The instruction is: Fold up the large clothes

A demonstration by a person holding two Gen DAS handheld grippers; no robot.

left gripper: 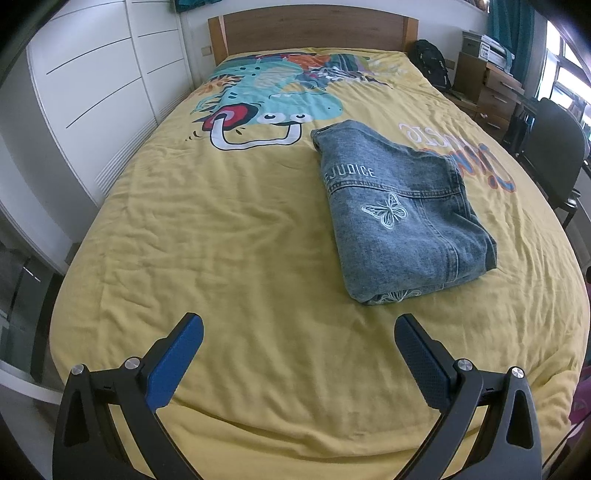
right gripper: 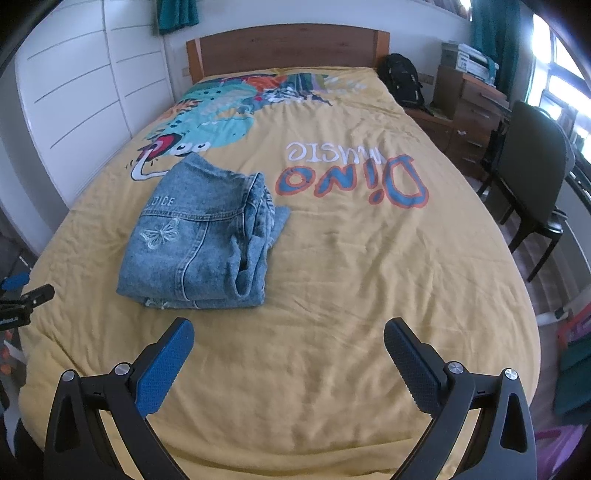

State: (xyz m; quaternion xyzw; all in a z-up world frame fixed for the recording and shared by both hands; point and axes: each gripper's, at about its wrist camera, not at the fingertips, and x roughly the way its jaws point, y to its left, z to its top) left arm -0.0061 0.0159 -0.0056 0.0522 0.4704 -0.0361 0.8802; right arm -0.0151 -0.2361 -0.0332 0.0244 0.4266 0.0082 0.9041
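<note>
A blue denim jacket [left gripper: 399, 210] with a white butterfly lies folded into a compact rectangle on the yellow bedspread [left gripper: 221, 240]. It also shows in the right wrist view [right gripper: 203, 240], left of centre. My left gripper [left gripper: 299, 328] is open and empty above the bed's near end, to the near left of the jacket. My right gripper [right gripper: 288, 332] is open and empty, just in front of the jacket and to its right. The tip of the left gripper [right gripper: 37, 295] shows at the left edge of the right wrist view.
The bedspread [right gripper: 351, 277] carries a dinosaur print and "Dino music" lettering. A wooden headboard [left gripper: 314, 33] stands at the far end. White wardrobes [left gripper: 92, 92] line the left. A black backpack [right gripper: 404, 81], a wooden desk [right gripper: 469, 110] and a black chair [right gripper: 532, 177] stand on the right.
</note>
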